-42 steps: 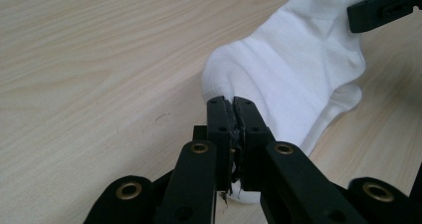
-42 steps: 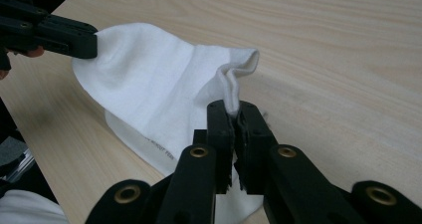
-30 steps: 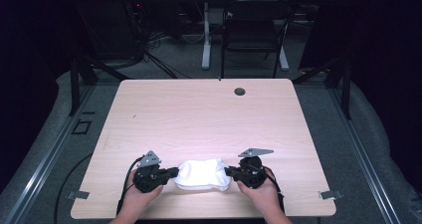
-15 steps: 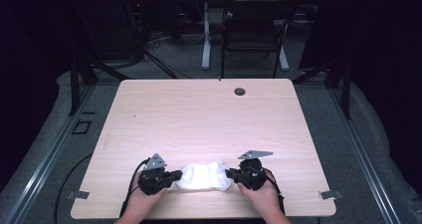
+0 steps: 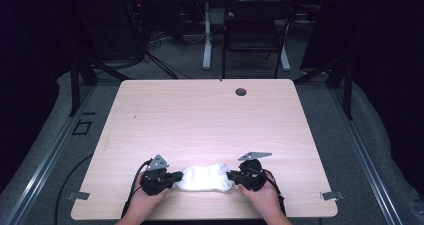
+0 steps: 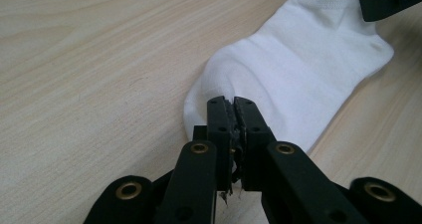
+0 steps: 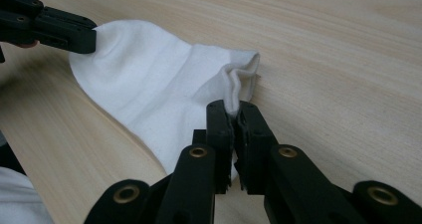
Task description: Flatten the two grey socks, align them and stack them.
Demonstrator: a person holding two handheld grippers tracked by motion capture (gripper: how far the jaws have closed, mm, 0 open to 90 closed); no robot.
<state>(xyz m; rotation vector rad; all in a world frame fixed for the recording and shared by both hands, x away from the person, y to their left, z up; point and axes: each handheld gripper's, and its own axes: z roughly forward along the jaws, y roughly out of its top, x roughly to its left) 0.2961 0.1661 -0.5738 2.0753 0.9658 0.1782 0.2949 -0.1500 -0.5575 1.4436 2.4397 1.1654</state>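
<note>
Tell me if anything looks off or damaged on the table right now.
Only small things: the white sock is bunched near the table's front edge, pinched by the left tool and right tool, and the left tool's pads look frayed.

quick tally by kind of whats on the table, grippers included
white sock: 1
black grippers: 2, the left gripper and the right gripper, each pinching one end of the sock
dark round grommet in the table top: 1
total: 4
</note>
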